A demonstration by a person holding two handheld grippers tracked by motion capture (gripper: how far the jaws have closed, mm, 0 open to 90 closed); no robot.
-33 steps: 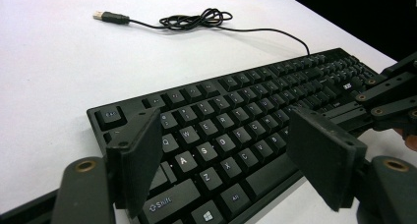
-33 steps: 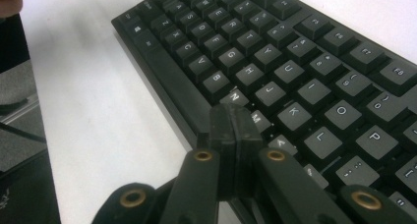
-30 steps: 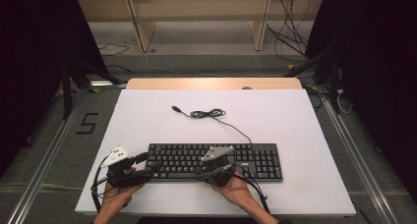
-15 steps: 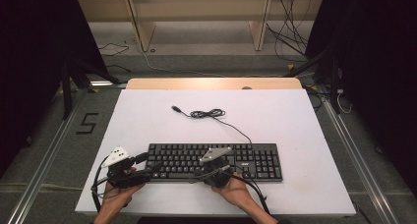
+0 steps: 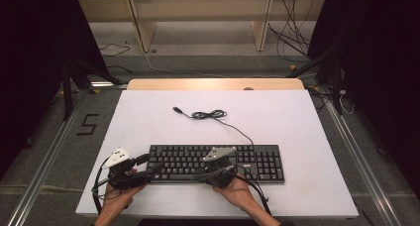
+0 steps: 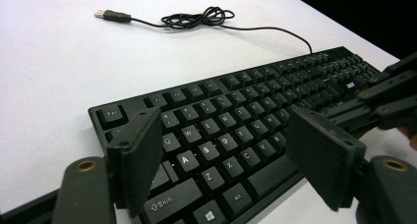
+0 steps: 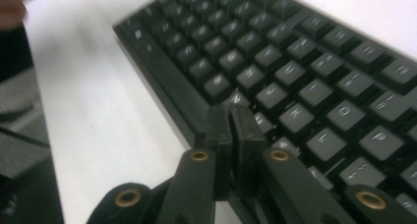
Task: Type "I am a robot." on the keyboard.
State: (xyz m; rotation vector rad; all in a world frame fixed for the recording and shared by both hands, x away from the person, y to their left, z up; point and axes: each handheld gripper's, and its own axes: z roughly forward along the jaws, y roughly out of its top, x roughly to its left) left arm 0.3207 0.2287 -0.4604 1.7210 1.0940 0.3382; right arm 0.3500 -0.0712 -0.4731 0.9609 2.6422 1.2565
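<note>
We see black keyboard (image 5: 218,162) low-centre of high view on white table (image 5: 307,127), long axis left-right, cable (image 5: 213,115) w/ USB plug toward upper left, left gripper (image 6: 226,160) jaws wide apart over its left end, right gripper (image 7: 230,130) jaws pressed together at front edge.

Even overhead light falls on the white desk (image 5: 297,132), which reads bright while the surroundings sink into near black. Shadows are soft and short. In the right gripper view the keyboard (image 7: 314,86) beyond the jaws is smeared and soft. In the left gripper view the keys ahead of the jaws stay crisp, with faint glare on their tops.
</note>
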